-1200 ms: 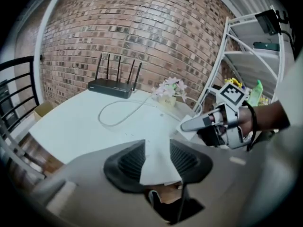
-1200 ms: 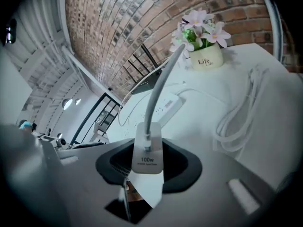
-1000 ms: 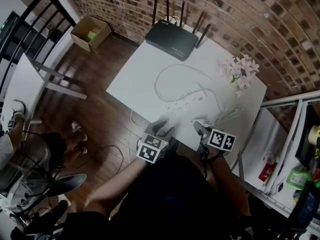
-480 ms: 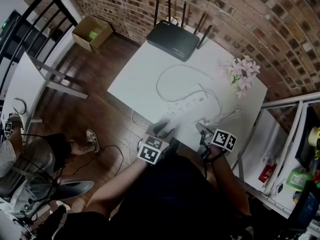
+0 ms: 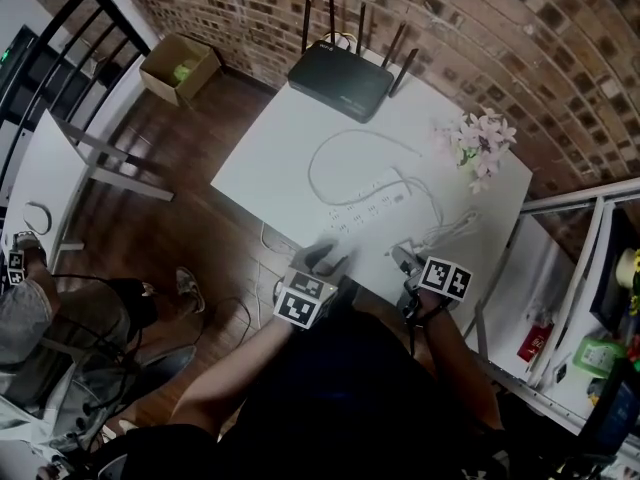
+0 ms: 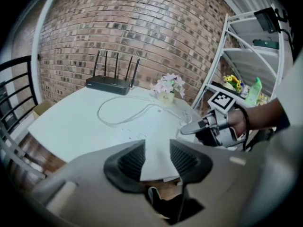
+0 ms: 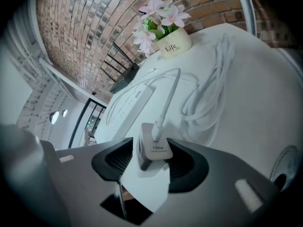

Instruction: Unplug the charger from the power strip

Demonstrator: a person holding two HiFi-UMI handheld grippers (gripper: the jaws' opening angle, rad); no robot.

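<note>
A white charger (image 7: 154,150) with its white cable (image 7: 166,103) plugged in sits on the white table (image 5: 270,158) between the jaws of my right gripper (image 7: 151,162). Those jaws are opening, and the pads stand just beside the charger's sides rather than squeezing it. The charger is clear of the white power strip (image 7: 130,103), which lies mid-table (image 5: 368,206). In the head view my right gripper (image 5: 403,258) is at the table's near edge. My left gripper (image 5: 325,258) rests open to its left, with only tabletop between its jaws (image 6: 157,161).
A black router (image 5: 340,75) stands at the far edge and a flower pot (image 5: 480,143) at the far right. A loose coil of white cable (image 5: 450,230) lies near my right gripper. A metal shelf (image 5: 590,298) flanks the table's right; a black chair (image 5: 90,28) and cardboard box (image 5: 180,66) are left.
My right gripper has crept slightly down toward the table near its front edge. The left gripper has stayed put. A person's foot at lower left has shifted.
</note>
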